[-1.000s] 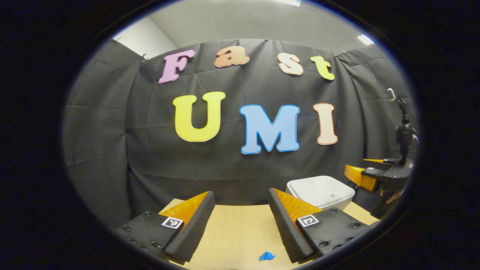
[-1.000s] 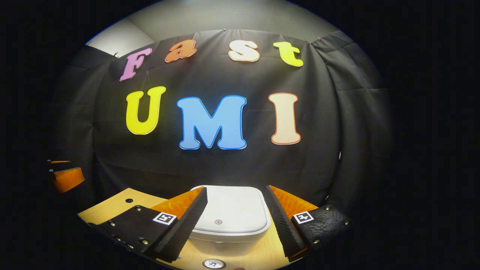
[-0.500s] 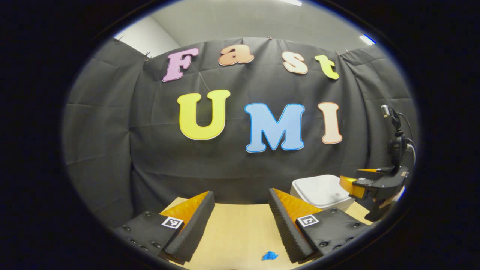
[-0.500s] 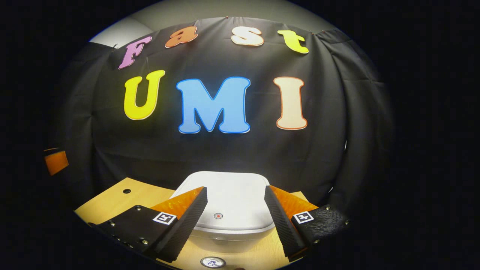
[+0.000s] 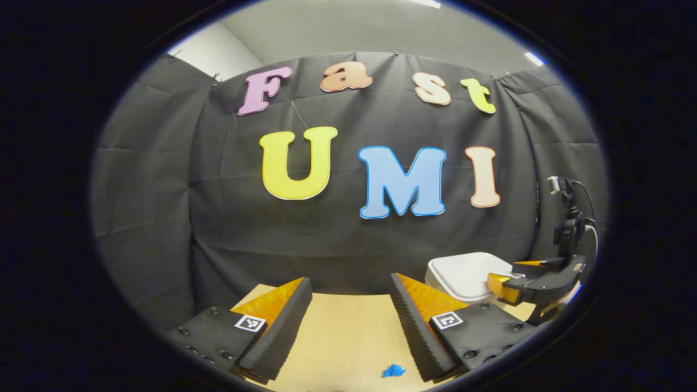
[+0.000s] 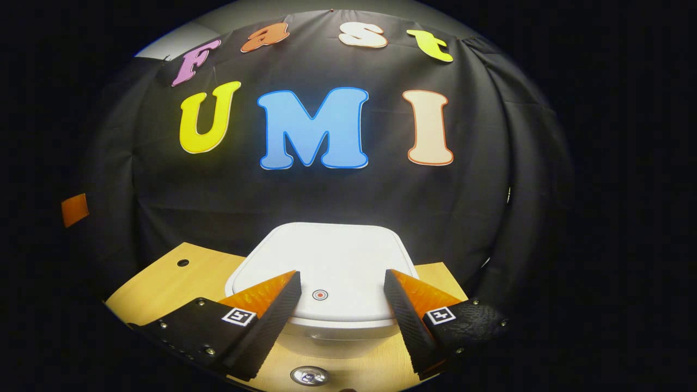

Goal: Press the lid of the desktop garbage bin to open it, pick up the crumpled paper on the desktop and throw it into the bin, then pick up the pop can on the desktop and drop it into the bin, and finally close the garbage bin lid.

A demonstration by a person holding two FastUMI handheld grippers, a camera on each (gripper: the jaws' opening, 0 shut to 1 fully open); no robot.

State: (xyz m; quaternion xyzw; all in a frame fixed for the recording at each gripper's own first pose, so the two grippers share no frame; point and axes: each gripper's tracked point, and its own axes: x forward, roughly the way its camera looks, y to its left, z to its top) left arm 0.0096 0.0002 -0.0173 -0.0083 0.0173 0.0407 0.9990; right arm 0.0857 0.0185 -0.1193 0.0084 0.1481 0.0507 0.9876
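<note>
The white bin (image 6: pixel 326 256) stands at the back of the table with its lid down; a small red-ringed button (image 6: pixel 319 295) sits near the lid's front edge. My right gripper (image 6: pixel 342 275) is open, just above the lid's front, one finger on each side of the button. The pop can (image 6: pixel 309 375) stands in front of the bin, showing its top. In the left gripper view the bin (image 5: pixel 463 272) is at the right with the right gripper (image 5: pixel 503 276) over it. My left gripper (image 5: pixel 349 283) is open and holds nothing. Blue crumpled paper (image 5: pixel 393 372) lies on the table below its right finger.
The light wooden table (image 5: pixel 343 332) ends at the black cloth wall behind. A small round hole (image 6: pixel 183 263) is in the tabletop left of the bin. A bit of the left gripper (image 6: pixel 73 209) shows at the far left of the right gripper view.
My right gripper has moved forward and down over the bin lid, which now looks larger and closer. The left gripper has barely moved; both stay open.
</note>
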